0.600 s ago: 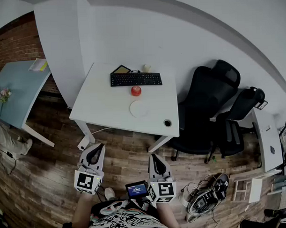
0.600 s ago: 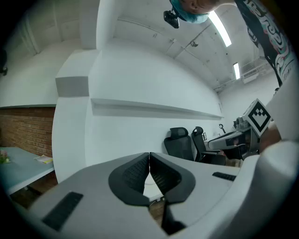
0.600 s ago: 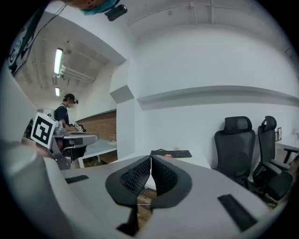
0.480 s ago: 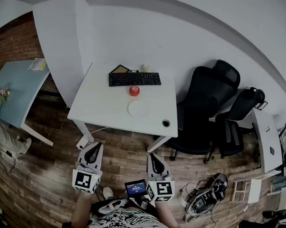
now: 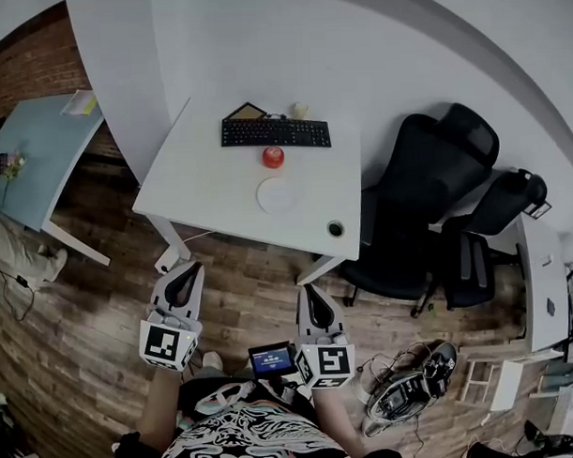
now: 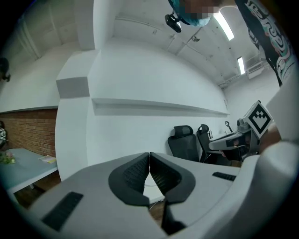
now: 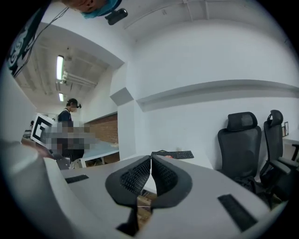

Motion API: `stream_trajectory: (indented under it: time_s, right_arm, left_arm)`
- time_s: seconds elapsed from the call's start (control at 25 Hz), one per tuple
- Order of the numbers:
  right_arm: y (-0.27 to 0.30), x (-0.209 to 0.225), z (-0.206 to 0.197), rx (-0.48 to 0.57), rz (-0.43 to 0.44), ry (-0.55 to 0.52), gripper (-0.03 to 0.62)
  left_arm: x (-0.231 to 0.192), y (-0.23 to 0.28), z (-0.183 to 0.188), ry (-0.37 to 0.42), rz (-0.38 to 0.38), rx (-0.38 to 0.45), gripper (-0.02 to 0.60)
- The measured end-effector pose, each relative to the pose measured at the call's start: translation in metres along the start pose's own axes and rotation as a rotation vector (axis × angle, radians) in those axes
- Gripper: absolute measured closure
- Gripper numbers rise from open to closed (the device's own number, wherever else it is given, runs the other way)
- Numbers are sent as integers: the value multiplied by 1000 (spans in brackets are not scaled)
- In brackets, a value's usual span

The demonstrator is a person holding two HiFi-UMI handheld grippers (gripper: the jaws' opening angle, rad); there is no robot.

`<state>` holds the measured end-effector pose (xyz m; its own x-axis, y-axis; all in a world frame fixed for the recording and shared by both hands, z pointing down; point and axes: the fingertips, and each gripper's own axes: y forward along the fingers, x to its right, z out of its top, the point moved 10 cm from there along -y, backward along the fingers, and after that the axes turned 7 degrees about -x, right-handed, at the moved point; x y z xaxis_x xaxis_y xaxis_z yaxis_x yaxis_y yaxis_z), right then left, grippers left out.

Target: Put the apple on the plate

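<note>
A red apple (image 5: 273, 157) sits on the white table (image 5: 201, 193), just in front of a black keyboard (image 5: 275, 133). A round white plate (image 5: 277, 195) lies nearer me, a short way from the apple. My left gripper (image 5: 186, 284) and right gripper (image 5: 315, 308) hang over the wooden floor, well short of the table's near edge. Both are shut, with the jaws touching and nothing between them. In the right gripper view the keyboard (image 7: 173, 154) and a sliver of the apple (image 7: 169, 157) show just above the jaws; the left gripper (image 6: 149, 169) looks toward the white wall.
Two black office chairs (image 5: 436, 204) stand right of the table. A blue table (image 5: 35, 162) is at the far left. A round cable hole (image 5: 335, 229) is near the table's front right corner. A bag and cables (image 5: 409, 393) lie on the floor at my right.
The view has shifted slightly; the table sits a little higher and further right in frame. Both grippers stay shut and low over the floor.
</note>
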<state>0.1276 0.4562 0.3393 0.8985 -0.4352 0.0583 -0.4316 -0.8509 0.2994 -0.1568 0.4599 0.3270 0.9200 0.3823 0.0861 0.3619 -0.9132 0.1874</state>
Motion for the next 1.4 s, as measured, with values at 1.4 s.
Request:
stream_trajectory:
  time_s: [1.4]
  right_arm:
    - [220, 110, 50, -56, -53, 21, 562]
  left_arm:
    - [-98, 249, 12, 5, -69, -19, 565]
